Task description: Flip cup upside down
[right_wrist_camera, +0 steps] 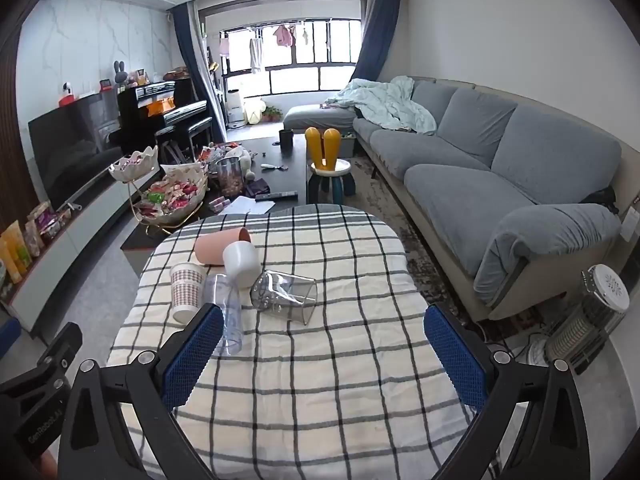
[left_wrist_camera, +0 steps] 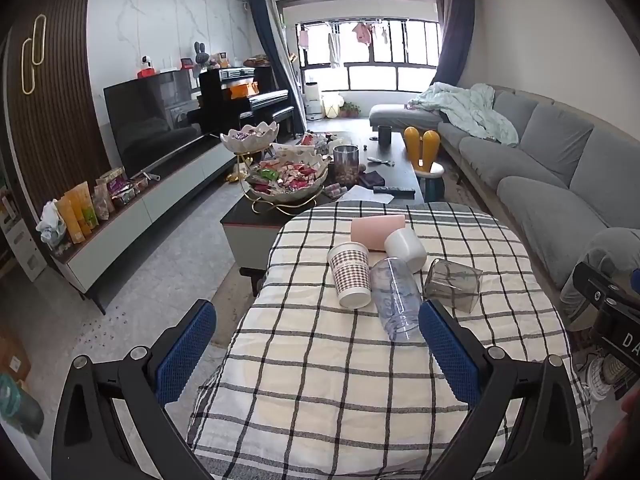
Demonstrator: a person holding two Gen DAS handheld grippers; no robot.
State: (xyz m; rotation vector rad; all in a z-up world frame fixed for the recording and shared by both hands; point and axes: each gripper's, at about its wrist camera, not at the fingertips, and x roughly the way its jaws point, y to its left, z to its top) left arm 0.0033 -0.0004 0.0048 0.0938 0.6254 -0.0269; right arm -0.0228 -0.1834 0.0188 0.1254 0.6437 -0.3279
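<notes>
Several cups lie on their sides on a checked tablecloth [left_wrist_camera: 320, 360] [right_wrist_camera: 340, 360]: a pink cup [left_wrist_camera: 378, 232] [right_wrist_camera: 222, 246], a white cup [left_wrist_camera: 406, 248] [right_wrist_camera: 242, 262], a houndstooth paper cup [left_wrist_camera: 349, 274] [right_wrist_camera: 186, 288], a clear tall cup [left_wrist_camera: 395, 298] [right_wrist_camera: 228, 312] and a smoky clear cup [left_wrist_camera: 454, 286] [right_wrist_camera: 286, 292]. My left gripper [left_wrist_camera: 318, 354] is open and empty, held above the table's near part, short of the cups. My right gripper [right_wrist_camera: 324, 356] is open and empty, to the right of the cluster.
A dark coffee table [left_wrist_camera: 396, 160] with candy bowls [left_wrist_camera: 288, 184] stands beyond the table. A grey sofa [right_wrist_camera: 500, 168] runs along the right. A TV cabinet [left_wrist_camera: 132, 208] is at the left. A heater [right_wrist_camera: 588, 316] stands on the floor at the right.
</notes>
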